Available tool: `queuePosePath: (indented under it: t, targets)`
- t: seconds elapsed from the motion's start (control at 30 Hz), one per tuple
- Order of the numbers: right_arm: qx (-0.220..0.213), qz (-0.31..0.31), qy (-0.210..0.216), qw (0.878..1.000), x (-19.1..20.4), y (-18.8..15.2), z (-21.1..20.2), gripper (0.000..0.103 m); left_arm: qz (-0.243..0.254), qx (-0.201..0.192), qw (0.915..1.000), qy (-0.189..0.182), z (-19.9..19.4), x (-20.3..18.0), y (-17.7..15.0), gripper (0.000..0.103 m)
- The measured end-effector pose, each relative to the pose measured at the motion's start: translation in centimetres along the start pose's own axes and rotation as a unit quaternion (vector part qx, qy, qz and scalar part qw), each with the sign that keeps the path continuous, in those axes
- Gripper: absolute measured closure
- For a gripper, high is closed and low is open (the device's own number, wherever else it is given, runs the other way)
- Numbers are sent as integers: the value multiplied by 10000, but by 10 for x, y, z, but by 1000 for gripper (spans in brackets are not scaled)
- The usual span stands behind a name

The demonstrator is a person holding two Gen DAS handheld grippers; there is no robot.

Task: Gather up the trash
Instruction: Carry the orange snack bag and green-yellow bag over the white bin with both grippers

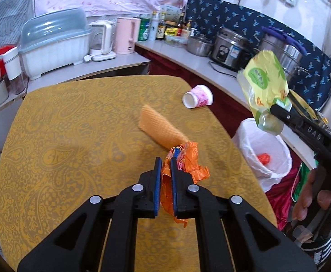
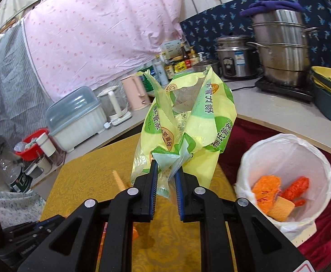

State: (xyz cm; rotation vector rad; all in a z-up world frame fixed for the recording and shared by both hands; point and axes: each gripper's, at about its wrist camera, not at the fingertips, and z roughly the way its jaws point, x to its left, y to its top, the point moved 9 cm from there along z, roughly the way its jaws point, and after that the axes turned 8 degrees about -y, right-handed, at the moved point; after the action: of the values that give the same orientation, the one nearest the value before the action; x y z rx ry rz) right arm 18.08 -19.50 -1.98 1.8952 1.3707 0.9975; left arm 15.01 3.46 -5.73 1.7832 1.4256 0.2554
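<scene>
My left gripper (image 1: 165,161) is shut on a crumpled orange wrapper (image 1: 185,163) just above the yellow table (image 1: 74,136). My right gripper (image 2: 167,170) is shut on a yellow-green plastic bag (image 2: 194,117) and holds it up in the air; the bag also shows in the left wrist view (image 1: 265,83), above the bin. A white-lined trash bin (image 2: 288,149) stands beside the table's right edge, with orange wrappers (image 2: 267,190) inside; it also shows in the left wrist view (image 1: 263,149). An orange cloth (image 1: 158,127) and a tipped paper cup (image 1: 198,96) lie on the table.
A counter (image 1: 129,61) behind the table holds a dish box (image 1: 54,43), kettles (image 1: 124,35), bottles, a rice cooker (image 1: 229,47) and steel pots (image 2: 281,47). A red cloth (image 2: 244,136) lies under the bin. A pink curtain hangs behind.
</scene>
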Motion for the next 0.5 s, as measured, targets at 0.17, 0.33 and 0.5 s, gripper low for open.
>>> queuePosePath:
  t: [0.17,0.33,0.5]
  targets:
    - [-42,272,-268,9993,-44,-2,-11,89,154,-25,9998,-157,-1,-27,4,96]
    - [-66,529,-522,9972,-87,-6,-21,89,377,-35,9987,-336,4,-59,10,96]
    - [-58,729,-722,9947,-119,-11,-27,89,551,-27,9973,-478,10,-87,13,96]
